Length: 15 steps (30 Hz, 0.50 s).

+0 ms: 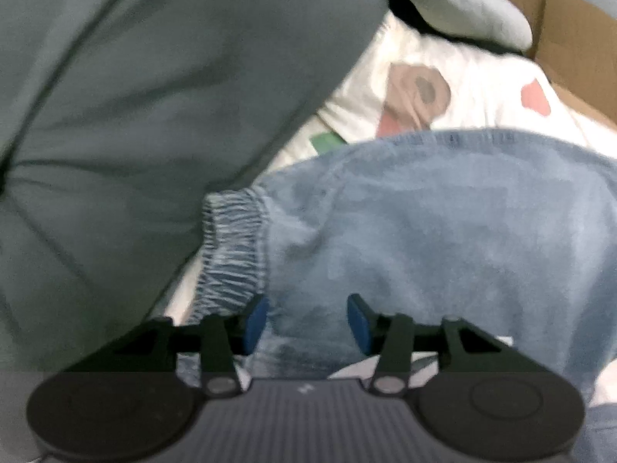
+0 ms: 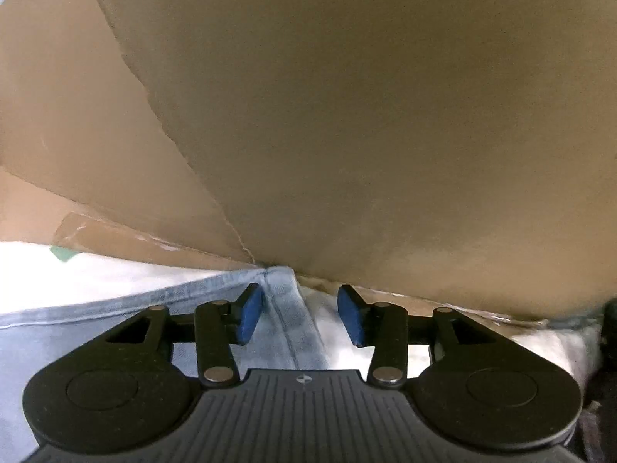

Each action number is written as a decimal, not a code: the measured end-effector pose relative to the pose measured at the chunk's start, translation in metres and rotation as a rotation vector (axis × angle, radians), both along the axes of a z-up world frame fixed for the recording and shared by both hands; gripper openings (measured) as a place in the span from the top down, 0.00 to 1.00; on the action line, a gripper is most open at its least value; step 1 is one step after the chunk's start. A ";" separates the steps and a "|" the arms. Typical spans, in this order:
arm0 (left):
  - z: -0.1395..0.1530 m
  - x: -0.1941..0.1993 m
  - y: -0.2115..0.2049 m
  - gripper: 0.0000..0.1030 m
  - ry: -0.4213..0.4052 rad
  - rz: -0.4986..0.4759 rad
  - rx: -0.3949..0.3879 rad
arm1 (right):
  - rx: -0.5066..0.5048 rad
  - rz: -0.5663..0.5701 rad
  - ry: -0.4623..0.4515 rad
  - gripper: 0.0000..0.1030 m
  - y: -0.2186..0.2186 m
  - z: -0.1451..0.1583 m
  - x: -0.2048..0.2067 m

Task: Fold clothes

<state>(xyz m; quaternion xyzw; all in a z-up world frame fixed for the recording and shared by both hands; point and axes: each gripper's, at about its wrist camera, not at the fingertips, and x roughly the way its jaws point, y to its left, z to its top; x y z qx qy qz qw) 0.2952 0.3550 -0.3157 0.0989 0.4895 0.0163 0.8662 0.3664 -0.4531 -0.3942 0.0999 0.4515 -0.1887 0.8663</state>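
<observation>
A light blue denim garment point(image 1: 443, 231) lies spread on a white printed sheet, its gathered elastic band point(image 1: 231, 247) at the left. My left gripper point(image 1: 307, 322) hangs over the denim near that band. Its blue pads point(image 1: 256, 322) stand apart and press on nothing. In the right wrist view a corner of the denim point(image 2: 285, 308), with a seam running down it, reaches the foot of a cardboard wall. My right gripper point(image 2: 300, 318) is open, the seam lying in the gap below its pads point(image 2: 351, 318).
A large grey-green garment point(image 1: 115, 115) fills the left of the left wrist view. A pale grey cloth point(image 1: 462, 0) lies at the far end. The white sheet point(image 1: 482, 88) carries coloured prints. A cardboard box point(image 1: 570, 38) borders the sheet, and its wall point(image 2: 347, 115) stands close before the right gripper.
</observation>
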 end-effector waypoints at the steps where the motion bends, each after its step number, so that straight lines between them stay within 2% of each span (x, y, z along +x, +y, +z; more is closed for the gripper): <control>1: 0.009 -0.001 0.003 0.45 -0.001 0.007 -0.005 | -0.001 0.010 0.006 0.52 0.000 0.006 -0.005; 5: 0.051 -0.004 0.012 0.41 0.001 0.053 -0.063 | 0.061 0.047 0.018 0.52 -0.007 0.034 -0.032; 7: 0.076 -0.008 0.010 0.33 -0.012 0.057 -0.074 | 0.093 0.063 0.015 0.52 -0.008 0.055 -0.047; 10: 0.113 -0.016 -0.001 0.31 -0.017 0.049 -0.105 | 0.130 0.072 -0.022 0.52 -0.008 0.100 -0.072; 11: 0.124 -0.018 -0.005 0.31 -0.019 0.050 -0.111 | 0.144 0.076 -0.032 0.52 -0.009 0.111 -0.069; 15: 0.168 -0.028 -0.016 0.27 -0.017 0.055 -0.181 | 0.190 0.078 -0.081 0.52 -0.021 0.174 -0.098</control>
